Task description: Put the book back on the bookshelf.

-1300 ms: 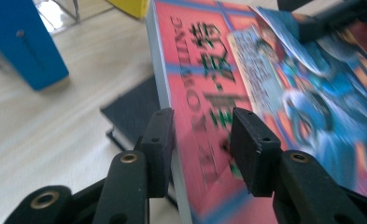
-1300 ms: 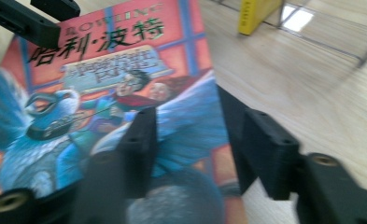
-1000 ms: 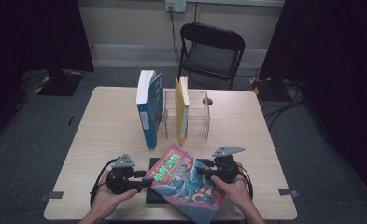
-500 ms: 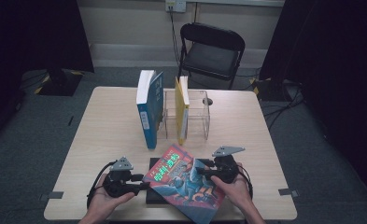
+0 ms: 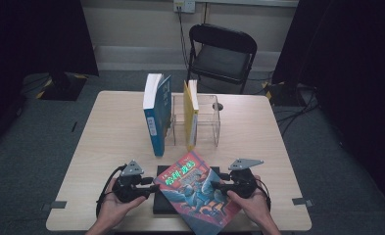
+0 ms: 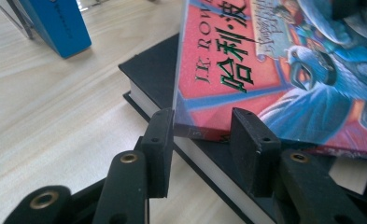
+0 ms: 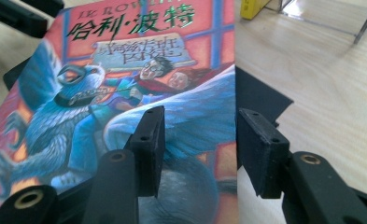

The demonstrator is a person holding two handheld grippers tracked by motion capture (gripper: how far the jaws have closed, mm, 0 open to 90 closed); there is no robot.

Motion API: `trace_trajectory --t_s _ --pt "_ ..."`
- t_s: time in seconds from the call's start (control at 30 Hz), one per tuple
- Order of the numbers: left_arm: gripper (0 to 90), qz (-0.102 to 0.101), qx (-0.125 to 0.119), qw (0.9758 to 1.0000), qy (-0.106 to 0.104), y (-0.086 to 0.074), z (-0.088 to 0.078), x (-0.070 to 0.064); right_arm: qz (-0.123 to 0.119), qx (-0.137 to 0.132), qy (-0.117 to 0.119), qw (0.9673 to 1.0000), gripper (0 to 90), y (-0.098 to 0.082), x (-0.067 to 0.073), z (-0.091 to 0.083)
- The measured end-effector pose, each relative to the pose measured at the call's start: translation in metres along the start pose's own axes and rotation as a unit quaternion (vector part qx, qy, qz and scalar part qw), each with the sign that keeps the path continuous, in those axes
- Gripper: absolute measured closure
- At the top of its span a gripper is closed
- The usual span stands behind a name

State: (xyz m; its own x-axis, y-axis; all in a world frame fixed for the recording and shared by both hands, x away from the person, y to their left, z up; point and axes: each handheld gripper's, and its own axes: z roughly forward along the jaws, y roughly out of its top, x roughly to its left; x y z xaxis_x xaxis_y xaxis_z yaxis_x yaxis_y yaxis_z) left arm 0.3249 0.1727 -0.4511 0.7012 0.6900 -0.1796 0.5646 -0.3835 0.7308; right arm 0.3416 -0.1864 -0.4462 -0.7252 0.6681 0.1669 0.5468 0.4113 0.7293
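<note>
High view: at the near edge of the pale wooden table [image 5: 107, 132], the left gripper [image 5: 148, 188] lies in a person's left hand [image 5: 112, 205] and points rightwards at the colourful paperback book with a red cover and a blue winged creature [image 5: 200, 193]. This paperback rests askew on a flat black hardcover book [image 5: 161, 203], near the table's front edge and between the two grippers. The right gripper [image 5: 218, 186], in the right hand [image 5: 251, 203], meets the paperback from the other side.

In the left gripper view, the left gripper [image 6: 202, 133] straddles the paperback's [image 6: 265, 70] near corner: one jaw stands against the edge of the cover, the other overlaps the cover face. The jaws have just been closing with that corner between them, though whether both pads press yet I cannot tell. The black hardcover [image 6: 162, 79] shows its white page block beneath.

In the right gripper view, the right gripper [image 7: 200, 140] has its jaws parted around the paperback's [image 7: 125, 93] long edge: one jaw lies over the cover art, the other stands off beyond the edge with a clear gap, so nothing is clamped.

Farther back on the table stand an upright blue book [image 5: 156, 115], a clear acrylic book holder [image 5: 207, 122] and a yellow book [image 5: 190, 115] inside it.
</note>
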Motion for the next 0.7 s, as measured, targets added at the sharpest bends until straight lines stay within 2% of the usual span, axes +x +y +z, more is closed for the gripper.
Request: trace_trajectory --t_s 0.1,0.17,0.23,0.4,0.47,0.5,0.53,0.6,0.7 --pt "61.1 0.001 -0.007 0.9999 0.007 0.002 0.003 0.0 0.001 0.001 -0.002 1.0 53.8 -0.003 0.002 -0.003" --pt "62.3 -0.013 -0.011 0.9999 -0.002 0.003 0.006 0.004 0.004 -0.004 -0.001 1.0 53.6 -0.006 0.002 -0.005" --pt "62.3 -0.019 -0.013 0.9997 -0.006 0.004 0.008 0.008 0.01 -0.013 -0.002 0.9999 53.5 -0.011 0.003 -0.007" --pt "62.0 -0.016 -0.011 0.9998 -0.004 0.011 0.013 0.013 0.024 -0.025 0.0 0.9994 53.1 -0.017 0.004 -0.009" --pt "57.0 -0.007 -0.016 0.9998 0.011 0.013 0.016 0.014 0.027 -0.026 -0.002 0.9993 52.9 -0.019 0.005 -0.01" --pt "56.5 -0.01 -0.022 0.9996 0.012 0.013 0.018 0.015 0.026 -0.028 -0.004 0.9993 52.7 -0.02 0.006 -0.01" --pt "57.4 -0.009 -0.026 0.9995 0.015 0.014 0.019 0.015 0.023 -0.028 -0.008 0.9993 52.6 -0.02 0.007 -0.011" --pt "59.8 0.001 -0.02 0.9996 0.021 0.016 0.023 0.015 0.019 -0.031 -0.015 0.9992 52.5 -0.022 0.011 -0.013" --pt "60.6 -0.006 -0.02 0.9993 0.029 0.019 0.027 0.015 0.021 -0.032 -0.017 0.9991 52.2 -0.025 0.013 -0.015"
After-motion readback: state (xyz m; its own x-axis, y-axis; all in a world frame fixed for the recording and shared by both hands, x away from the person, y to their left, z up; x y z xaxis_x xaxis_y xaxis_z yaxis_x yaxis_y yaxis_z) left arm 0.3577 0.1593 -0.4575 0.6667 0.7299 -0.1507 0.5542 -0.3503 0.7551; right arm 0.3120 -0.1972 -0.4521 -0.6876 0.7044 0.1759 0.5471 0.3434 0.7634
